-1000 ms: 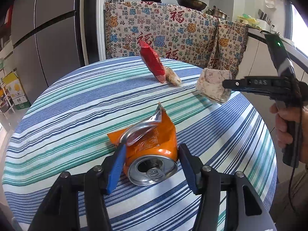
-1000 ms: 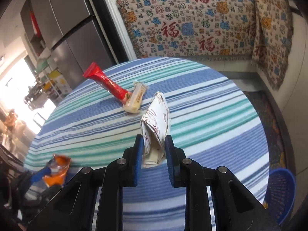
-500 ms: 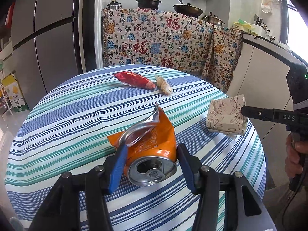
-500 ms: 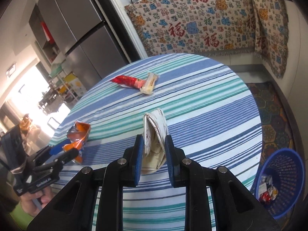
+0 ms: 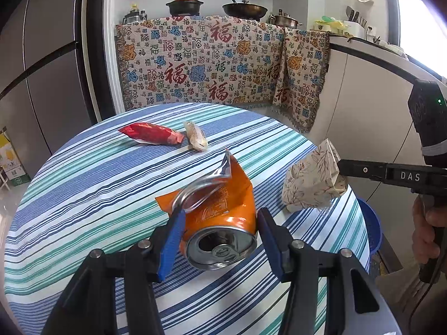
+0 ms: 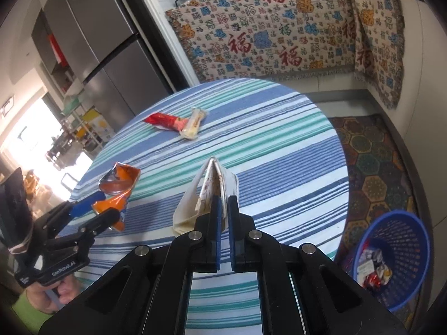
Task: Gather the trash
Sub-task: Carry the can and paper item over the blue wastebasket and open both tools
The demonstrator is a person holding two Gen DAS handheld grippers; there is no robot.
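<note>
My left gripper (image 5: pixel 220 223) is shut on a crushed orange drink can (image 5: pixel 215 209) and holds it above the striped round table (image 5: pixel 83 184). My right gripper (image 6: pixel 223 205) is shut on a flattened floral paper carton (image 6: pixel 206 192), held over the table's right edge; the carton also shows in the left wrist view (image 5: pixel 310 181). The can shows in the right wrist view (image 6: pixel 117 184) at the left. A red snack wrapper (image 5: pixel 152 133) and a pale wrapped snack (image 5: pixel 195 139) lie together at the far side of the table.
A blue plastic basket (image 6: pixel 391 254) with several crumpled wrappers stands on the floor at the table's right. A patterned cloth (image 5: pixel 212 64) covers the counter behind. A grey fridge (image 5: pixel 36 64) stands at the left. A patterned rug (image 6: pixel 371 156) lies on the floor.
Both grippers have pulled back and risen with their loads. The right gripper has carried the carton toward the table's right edge, bringing the blue basket into its view.
</note>
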